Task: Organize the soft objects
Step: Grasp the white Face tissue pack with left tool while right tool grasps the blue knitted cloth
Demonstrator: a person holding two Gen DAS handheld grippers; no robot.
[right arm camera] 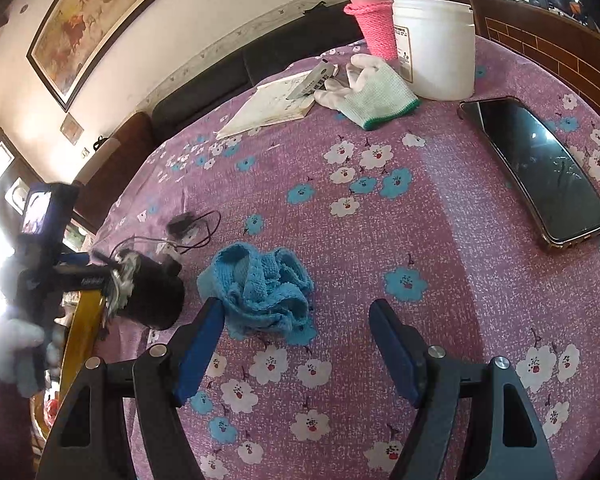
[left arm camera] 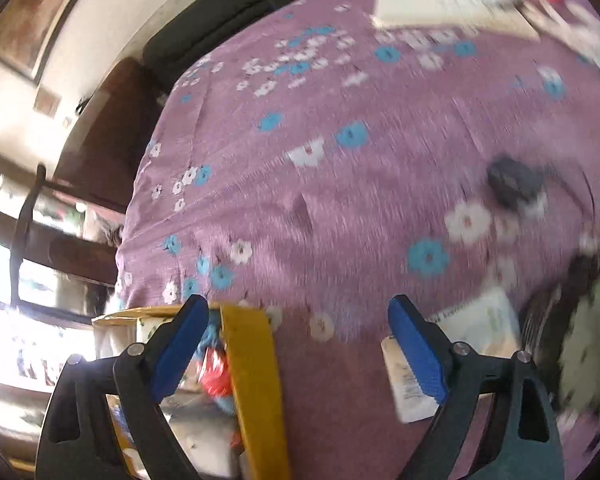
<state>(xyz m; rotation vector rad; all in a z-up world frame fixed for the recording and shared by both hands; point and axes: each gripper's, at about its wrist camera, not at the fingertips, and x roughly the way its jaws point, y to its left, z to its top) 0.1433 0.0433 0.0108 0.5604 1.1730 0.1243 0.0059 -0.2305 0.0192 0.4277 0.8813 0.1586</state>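
Crumpled blue knitted cloth (right arm camera: 260, 290) lies on the counter (right arm camera: 440, 240), which is covered by a purple fabric printed with white and blue flowers. In the right wrist view it sits just ahead of the right tool (right arm camera: 298, 338), nearer that tool's left blue pad than its right one. The right tool stands released, its pads apart and pressing on nothing, the cloth beyond their tips.

To the left in the same view, a yellow-rimmed box (right arm camera: 82, 336) stands at the counter's edge, and a dark furry soft object (right arm camera: 152, 296) rests against its rim. The left tool shows there too, gripped by a hand in a pale glove (right arm camera: 12, 348).

In the left wrist view, which is blurred, the left tool (left arm camera: 298, 336) is released as well, with only bare tablecloth between its blue pads. Its left pad sits over the yellow-rimmed box (left arm camera: 252, 380), where blue and red soft things (left arm camera: 216, 372) lie inside. A white packet (left arm camera: 480, 320) lies just beyond its right pad.

Farther back on the counter, a white knitted glove with a green cuff (right arm camera: 374, 94) lies beside a white plastic jar (right arm camera: 436, 52). A pink bottle in a pink knitted sleeve (right arm camera: 370, 16) stands behind them. A dark smartphone in a clear case (right arm camera: 540, 168) lies at the right, and a pale booklet (right arm camera: 272, 104) to the glove's left.
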